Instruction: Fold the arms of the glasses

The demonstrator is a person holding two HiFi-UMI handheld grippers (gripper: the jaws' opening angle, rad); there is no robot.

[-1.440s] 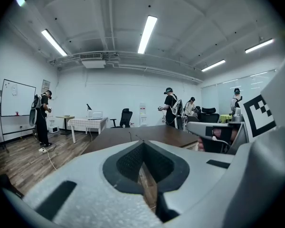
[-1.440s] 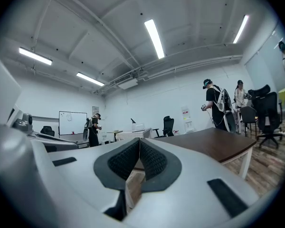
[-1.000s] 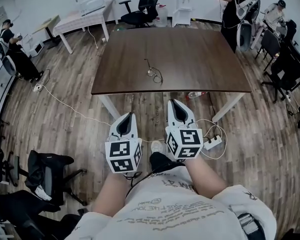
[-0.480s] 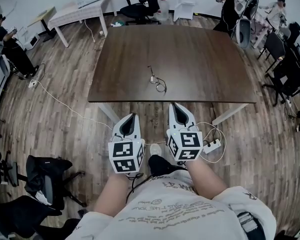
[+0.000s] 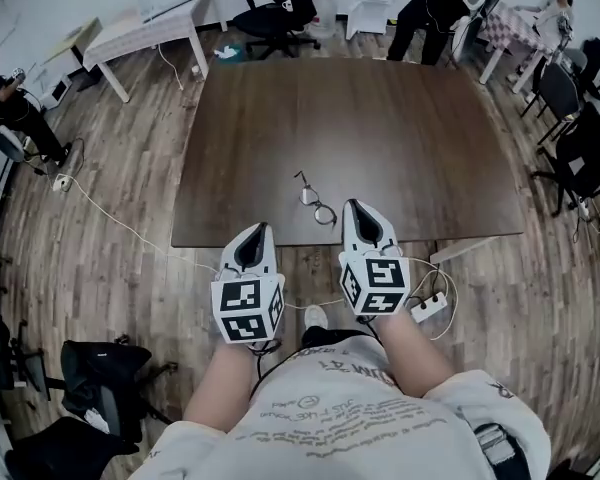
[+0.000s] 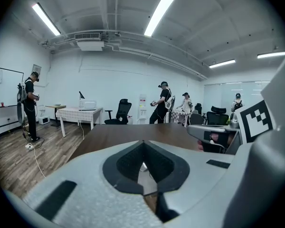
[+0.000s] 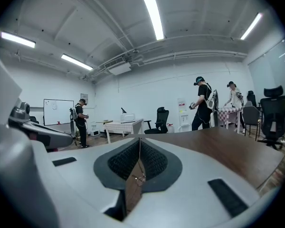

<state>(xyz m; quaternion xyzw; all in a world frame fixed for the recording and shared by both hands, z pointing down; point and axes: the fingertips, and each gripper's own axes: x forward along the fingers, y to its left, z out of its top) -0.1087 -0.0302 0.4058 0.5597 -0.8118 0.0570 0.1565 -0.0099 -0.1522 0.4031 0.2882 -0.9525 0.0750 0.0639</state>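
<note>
Thin wire-framed glasses (image 5: 315,205) lie with their arms spread near the front edge of the dark brown table (image 5: 380,118). My left gripper (image 5: 257,230) is shut and holds nothing, hovering at the table's front edge just left of the glasses. A short way right of them, my right gripper (image 5: 357,206) is also shut and empty, its tip over the table edge. In the left gripper view the glasses (image 6: 143,167) show small through the gap beneath the closed tips of the left gripper (image 6: 142,144). The right gripper view has the glasses (image 7: 138,178) below the tips of the right gripper (image 7: 139,141).
A power strip (image 5: 430,306) and a cable (image 5: 120,223) lie on the wooden floor near my feet. A black office chair (image 5: 100,368) stands at the lower left. A white table (image 5: 145,28), more chairs and several people are at the room's far side.
The table and glasses have come closer in the head view. Both grippers, still shut, now reach the table's front edge on either side of the glasses.
</note>
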